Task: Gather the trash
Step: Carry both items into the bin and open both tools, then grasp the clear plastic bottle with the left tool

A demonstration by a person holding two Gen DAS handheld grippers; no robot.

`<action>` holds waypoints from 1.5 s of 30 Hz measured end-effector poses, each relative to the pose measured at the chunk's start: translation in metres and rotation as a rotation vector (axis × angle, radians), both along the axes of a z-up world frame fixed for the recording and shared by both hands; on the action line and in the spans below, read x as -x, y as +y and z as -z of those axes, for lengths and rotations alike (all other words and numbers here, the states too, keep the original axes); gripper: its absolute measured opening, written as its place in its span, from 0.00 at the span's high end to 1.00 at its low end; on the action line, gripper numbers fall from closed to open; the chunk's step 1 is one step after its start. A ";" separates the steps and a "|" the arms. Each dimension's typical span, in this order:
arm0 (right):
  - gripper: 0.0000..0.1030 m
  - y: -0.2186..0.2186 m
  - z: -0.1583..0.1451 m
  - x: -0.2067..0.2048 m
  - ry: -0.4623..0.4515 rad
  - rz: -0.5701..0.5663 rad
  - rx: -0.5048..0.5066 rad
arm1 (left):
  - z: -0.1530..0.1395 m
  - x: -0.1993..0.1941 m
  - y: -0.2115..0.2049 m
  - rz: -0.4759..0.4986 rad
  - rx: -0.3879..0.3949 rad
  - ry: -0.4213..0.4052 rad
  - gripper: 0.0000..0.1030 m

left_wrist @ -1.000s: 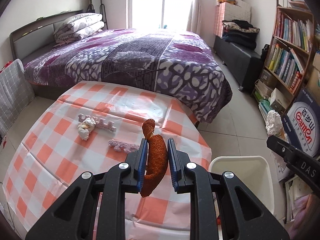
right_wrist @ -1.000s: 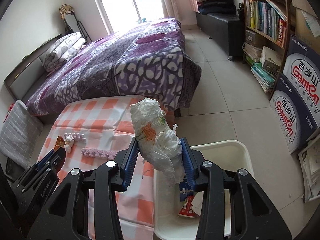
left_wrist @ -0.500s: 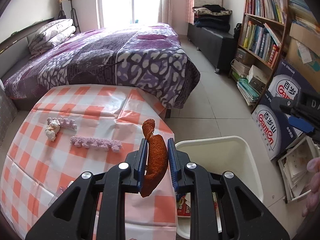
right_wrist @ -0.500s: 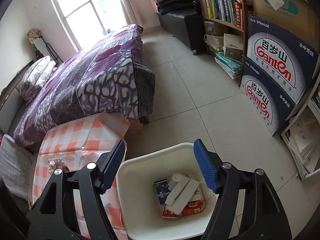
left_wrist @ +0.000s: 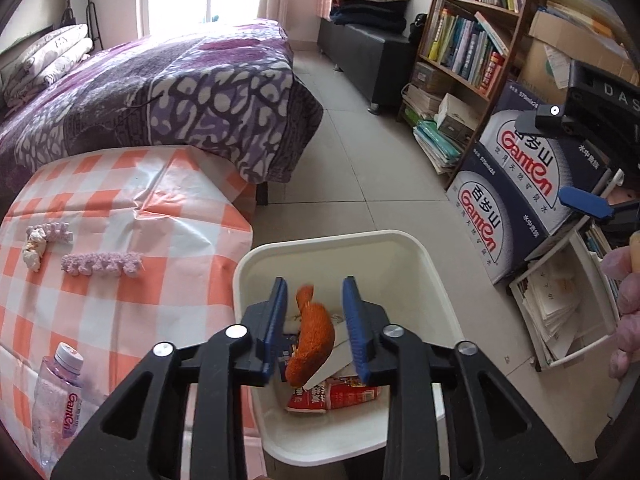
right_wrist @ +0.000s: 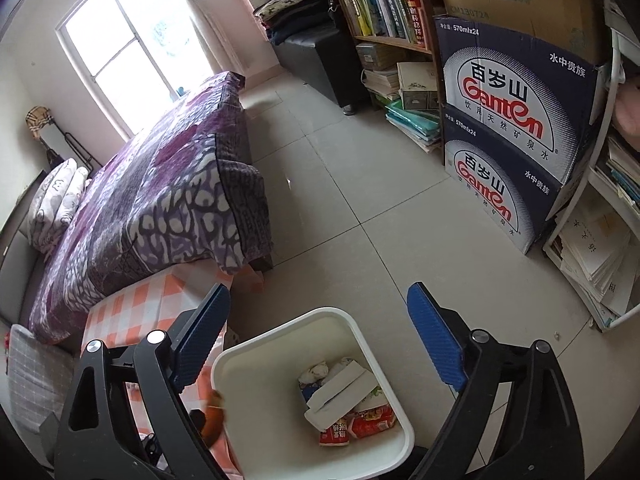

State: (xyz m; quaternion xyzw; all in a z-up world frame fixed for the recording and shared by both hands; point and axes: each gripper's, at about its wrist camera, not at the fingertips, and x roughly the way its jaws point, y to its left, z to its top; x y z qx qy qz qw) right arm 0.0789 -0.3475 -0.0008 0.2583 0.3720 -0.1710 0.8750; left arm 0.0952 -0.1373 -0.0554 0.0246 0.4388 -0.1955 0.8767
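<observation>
A white trash bin stands on the floor beside the checkered table; it holds wrappers and paper. My left gripper is open above the bin, and an orange peel hangs loose between its pads, touching neither. My right gripper is wide open and empty above the bin; the peel shows blurred at its lower left. On the table lie two pink scraps and a crumpled tissue.
A plastic water bottle stands at the table's near edge. A bed with a purple cover is behind the table. Bookshelves and stacked Ganten boxes line the right side, with tiled floor between.
My left gripper swung right from over the table to over the bin and opened, letting the peel go. My right gripper dropped its white wad into the bin and stays open.
</observation>
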 end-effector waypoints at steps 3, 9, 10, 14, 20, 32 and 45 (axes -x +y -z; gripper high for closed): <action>0.13 -0.001 0.000 0.000 -0.002 -0.001 -0.006 | 0.002 0.003 -0.003 0.016 -0.016 0.004 0.42; 0.10 0.009 0.000 -0.004 0.001 -0.021 -0.010 | 0.003 0.001 0.010 0.001 -0.045 0.024 0.36; 0.09 0.012 0.001 -0.006 0.005 -0.028 -0.011 | 0.003 0.000 0.014 -0.004 -0.052 0.027 0.36; 0.08 0.027 0.000 -0.012 0.012 -0.054 -0.011 | 0.010 -0.002 0.033 -0.021 -0.099 0.051 0.36; 0.07 0.055 0.002 -0.023 0.026 -0.109 -0.013 | 0.025 -0.002 0.067 -0.023 -0.253 0.115 0.28; 0.07 0.137 0.015 -0.050 0.104 -0.304 0.020 | 0.046 -0.001 0.160 -0.039 -0.574 0.229 0.18; 0.07 0.239 0.046 -0.076 0.205 -0.574 0.145 | 0.080 0.004 0.235 -0.079 -0.522 0.373 0.18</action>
